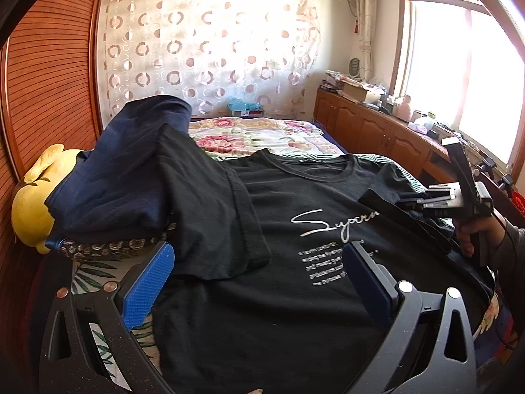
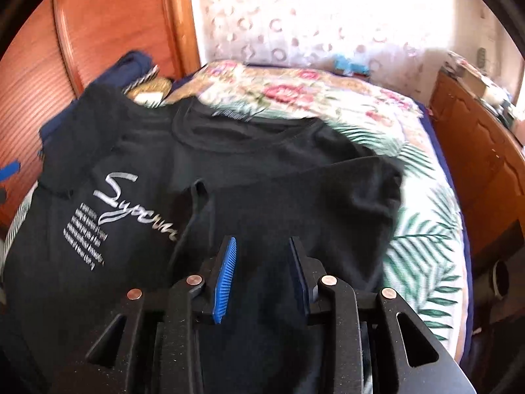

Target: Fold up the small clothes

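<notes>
Black T-shirt [image 1: 295, 197] spread print-up on bed [image 2: 426, 223], directly under both tongs. Left tongs [image 1: 259, 262] wide apart, hovering over shirt. Right tongs [image 2: 262, 256] partly apart, shirt's side panel folded inward beneath them.

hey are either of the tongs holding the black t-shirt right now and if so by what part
Nothing is held. The left tongs and right tongs are both open above the black t-shirt.
</notes>
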Motion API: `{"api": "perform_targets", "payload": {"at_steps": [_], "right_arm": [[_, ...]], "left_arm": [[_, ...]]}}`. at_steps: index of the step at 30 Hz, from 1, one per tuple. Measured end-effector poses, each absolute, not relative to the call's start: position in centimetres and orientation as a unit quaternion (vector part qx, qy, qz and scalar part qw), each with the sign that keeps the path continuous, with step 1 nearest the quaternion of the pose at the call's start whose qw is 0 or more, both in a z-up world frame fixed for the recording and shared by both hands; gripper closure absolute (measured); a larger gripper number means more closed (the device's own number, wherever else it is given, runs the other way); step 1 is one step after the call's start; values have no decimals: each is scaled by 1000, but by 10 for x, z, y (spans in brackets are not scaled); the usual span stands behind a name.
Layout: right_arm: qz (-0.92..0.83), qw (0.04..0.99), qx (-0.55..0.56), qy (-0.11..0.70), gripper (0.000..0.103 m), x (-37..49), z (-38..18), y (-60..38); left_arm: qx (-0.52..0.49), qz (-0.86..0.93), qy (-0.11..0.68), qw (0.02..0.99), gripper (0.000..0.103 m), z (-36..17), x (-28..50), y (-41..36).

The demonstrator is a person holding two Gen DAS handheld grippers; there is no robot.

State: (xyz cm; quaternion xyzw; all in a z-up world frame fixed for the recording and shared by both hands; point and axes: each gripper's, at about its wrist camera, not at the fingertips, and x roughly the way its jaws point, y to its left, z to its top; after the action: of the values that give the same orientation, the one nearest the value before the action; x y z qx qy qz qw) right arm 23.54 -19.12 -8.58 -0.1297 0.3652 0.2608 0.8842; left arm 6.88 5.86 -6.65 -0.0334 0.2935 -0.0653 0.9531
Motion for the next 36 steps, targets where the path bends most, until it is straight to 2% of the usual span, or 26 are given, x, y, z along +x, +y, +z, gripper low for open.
{"api": "perform_targets", "payload": {"at_steps": [5,10,16,22,24,34,36], "right_arm": [[311,864,-152,365,69,215,-91,-159],[358,855,-123,354,69,204,-80,-149],[307,882,-129,334,69,223,-77,-173],[243,897,-125,347,69,260,-87,-206],[228,900,-124,351,57,275,-89,-216],[186,903,-100,373,55,326,-99,-231],[187,907,-96,364,47,326,-99,-232]], "left_arm": [[-28,-57,299,952,0,-67,78,65],[-15,-51,299,953,0,-62,91,73],[-2,-36,298,954,0,-53,113,86],[-2,-18,306,952,0,-49,136,105],[1,-13,307,952,0,-47,144,108],[9,-5,324,946,0,-43,183,116],[11,-6,328,945,0,-44,189,117]]}}
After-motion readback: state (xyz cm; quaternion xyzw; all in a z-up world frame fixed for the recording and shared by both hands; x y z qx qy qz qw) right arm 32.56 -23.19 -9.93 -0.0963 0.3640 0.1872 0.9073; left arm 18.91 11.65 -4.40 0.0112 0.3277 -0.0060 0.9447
